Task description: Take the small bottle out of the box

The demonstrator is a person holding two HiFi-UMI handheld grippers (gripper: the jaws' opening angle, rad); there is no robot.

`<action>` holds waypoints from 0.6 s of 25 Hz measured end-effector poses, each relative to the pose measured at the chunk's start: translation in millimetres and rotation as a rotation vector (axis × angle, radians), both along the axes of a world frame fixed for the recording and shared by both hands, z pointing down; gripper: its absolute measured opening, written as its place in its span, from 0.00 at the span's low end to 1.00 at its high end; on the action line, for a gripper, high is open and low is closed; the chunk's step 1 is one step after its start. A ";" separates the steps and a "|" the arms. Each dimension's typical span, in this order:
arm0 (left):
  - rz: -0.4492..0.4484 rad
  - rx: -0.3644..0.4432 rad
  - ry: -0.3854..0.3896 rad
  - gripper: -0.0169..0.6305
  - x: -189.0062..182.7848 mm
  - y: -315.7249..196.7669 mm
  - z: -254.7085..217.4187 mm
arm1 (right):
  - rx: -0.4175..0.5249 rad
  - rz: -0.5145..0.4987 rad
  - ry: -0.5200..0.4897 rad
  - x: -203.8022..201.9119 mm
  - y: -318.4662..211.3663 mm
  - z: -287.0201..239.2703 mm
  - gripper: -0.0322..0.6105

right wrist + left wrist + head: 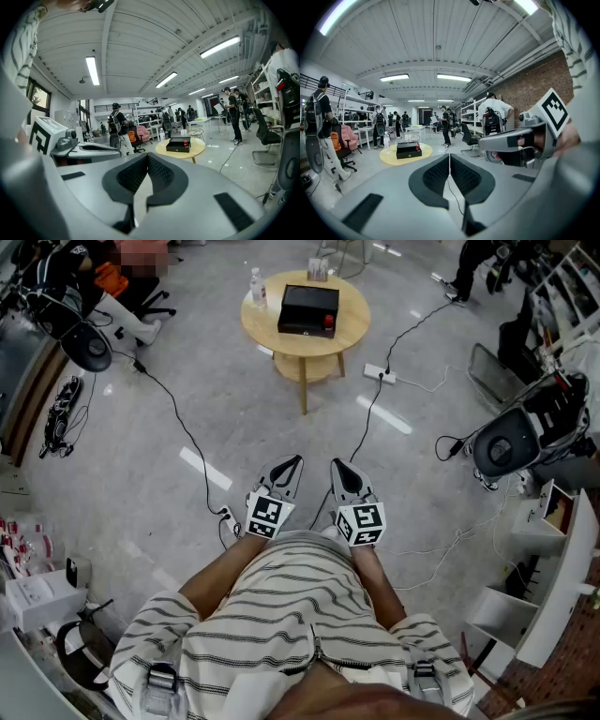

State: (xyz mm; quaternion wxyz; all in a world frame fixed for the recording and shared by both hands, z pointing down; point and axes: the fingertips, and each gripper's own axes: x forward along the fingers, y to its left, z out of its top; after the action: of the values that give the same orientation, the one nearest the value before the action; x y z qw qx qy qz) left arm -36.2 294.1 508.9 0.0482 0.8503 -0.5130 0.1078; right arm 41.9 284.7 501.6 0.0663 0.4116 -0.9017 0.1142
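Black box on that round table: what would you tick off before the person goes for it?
1. Black box in sight on the round table: ok.
2. Box within reach: not ok, it is far across the floor.
3. Left gripper empty, jaws together: ok.
4. Right gripper empty, jaws together: ok.
5. Small bottle seen inside the box: cannot tell.
6. Walkway free: not ok, cables cross the floor.

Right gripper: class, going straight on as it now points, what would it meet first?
The way looks free nearby. The right gripper aims over the floor towards the round table holding the black box; depth is unclear.
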 end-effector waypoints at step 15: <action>-0.019 -0.021 0.002 0.06 23.5 6.3 7.0 | -0.001 -0.033 -0.027 22.7 3.2 1.8 0.08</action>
State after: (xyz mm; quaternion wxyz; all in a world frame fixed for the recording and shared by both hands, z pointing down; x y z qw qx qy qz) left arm -12.7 300.4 515.9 0.0587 0.8448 -0.5199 0.1117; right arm 64.6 287.9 503.5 0.0560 0.3950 -0.9092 0.1191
